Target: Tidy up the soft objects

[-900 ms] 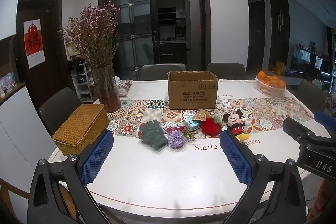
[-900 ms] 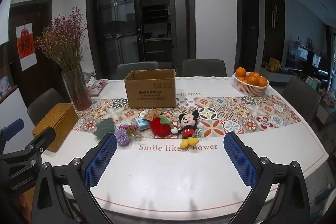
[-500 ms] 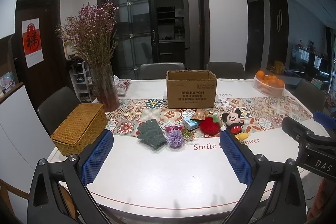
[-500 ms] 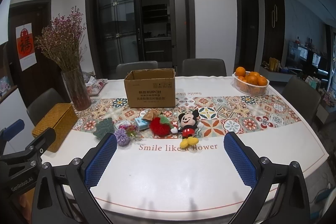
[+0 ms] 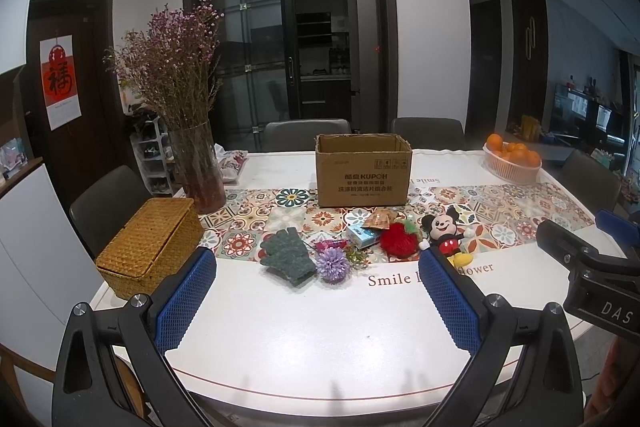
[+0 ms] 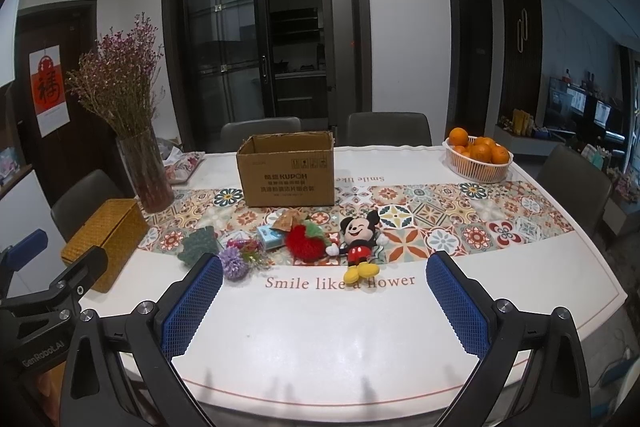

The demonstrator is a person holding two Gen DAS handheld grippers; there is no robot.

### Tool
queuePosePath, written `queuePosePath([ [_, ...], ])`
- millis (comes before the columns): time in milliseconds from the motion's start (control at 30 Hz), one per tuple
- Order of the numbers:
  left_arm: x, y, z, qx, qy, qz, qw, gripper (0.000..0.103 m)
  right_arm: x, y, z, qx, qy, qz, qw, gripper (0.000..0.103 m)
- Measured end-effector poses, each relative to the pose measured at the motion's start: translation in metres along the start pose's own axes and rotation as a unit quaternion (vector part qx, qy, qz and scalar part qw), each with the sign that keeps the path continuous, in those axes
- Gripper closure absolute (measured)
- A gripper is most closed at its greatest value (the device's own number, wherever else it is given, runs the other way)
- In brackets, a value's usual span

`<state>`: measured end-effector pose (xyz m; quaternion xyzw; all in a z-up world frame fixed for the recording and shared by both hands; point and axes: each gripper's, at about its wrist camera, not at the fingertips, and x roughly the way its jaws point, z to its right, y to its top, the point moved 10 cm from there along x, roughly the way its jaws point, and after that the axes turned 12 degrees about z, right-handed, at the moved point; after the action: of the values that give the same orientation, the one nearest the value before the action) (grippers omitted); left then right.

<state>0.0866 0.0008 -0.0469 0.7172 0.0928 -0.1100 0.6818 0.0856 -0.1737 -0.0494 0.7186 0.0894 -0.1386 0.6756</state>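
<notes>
Both the left claw and the right claw hover spread wide and empty above the near edge of the white table. On the patterned runner lie a green knitted glove, a purple pompom flower, a red fluffy plush and a Mickey Mouse plush doll, in a loose row. Just behind them stands an open brown cardboard box; a woven wicker basket sits at the table's left edge.

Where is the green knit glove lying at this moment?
In the left wrist view the green knit glove lies on the table at the left end of the toy row, just left of the purple pompom flower and right of the wicker box.
</notes>
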Motion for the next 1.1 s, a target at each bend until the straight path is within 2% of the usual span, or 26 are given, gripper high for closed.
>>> queuePosePath([
  [1100, 0.0066, 0.0036, 0.0056, 0.001, -0.008, 0.0, 1.0, 0.0, 0.0087, -0.0022, 0.0029, 0.007, -0.005, -0.002, 1.0, 0.0],
])
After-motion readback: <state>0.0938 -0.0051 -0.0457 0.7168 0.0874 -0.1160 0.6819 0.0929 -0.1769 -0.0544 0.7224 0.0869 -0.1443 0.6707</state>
